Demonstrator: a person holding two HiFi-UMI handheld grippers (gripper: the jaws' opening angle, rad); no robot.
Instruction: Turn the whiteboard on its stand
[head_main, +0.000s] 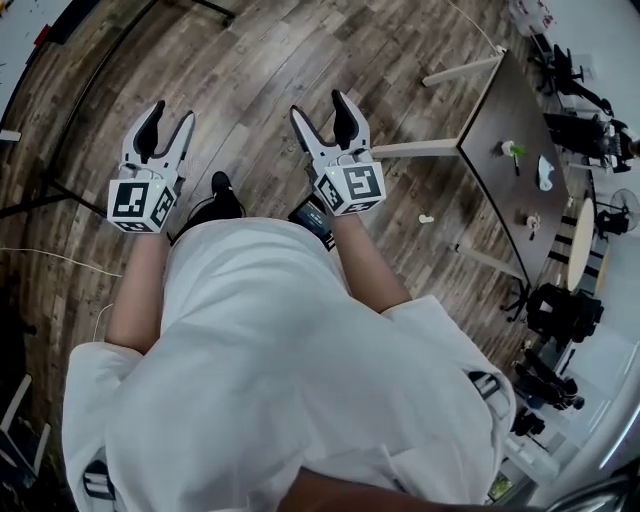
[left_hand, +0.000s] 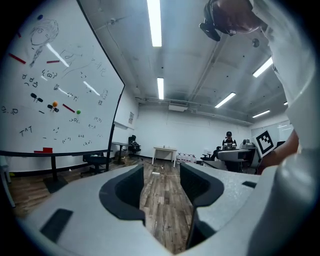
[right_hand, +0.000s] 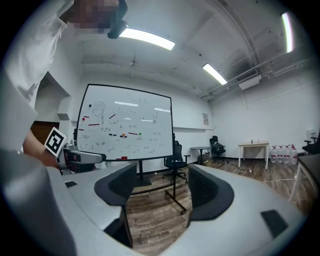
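**Grippers open and empty, whiteboard still out of reach**

Jaws of the left gripper (head_main: 171, 113) stand released, and its own view shows only plank floor between them. The right gripper (head_main: 320, 104) is the same, spread wide with nothing inside. Both are held out level in front of a person in a white shirt (head_main: 270, 370), above the grey-brown wooden plank floor (head_main: 250, 60).

Further off, across open floor, is the large white-faced whiteboard with a thin black frame (right_hand: 127, 132). It is upright on its black metal stand (right_hand: 176, 192) and well apart from both grippers. The right gripper view faces it almost square on, while the left gripper view catches it obliquely at the left. It carries scribbles and small coloured magnets, and a red block lies on the tray along its lower edge. A black office chair (right_hand: 176, 159) stands just beside its right side.

The panel should be stiff but broad, and probably awkward rather than heavy. It is likely top-heavy on such slim legs. The glossy face offers no purchase and would smear, so the black side frame near mid-height looks the best place to pinch. A slow, even swing would suit it, since the tray's loose pieces could slide off.

Beyond the whiteboard are white tables and a bright back wall.
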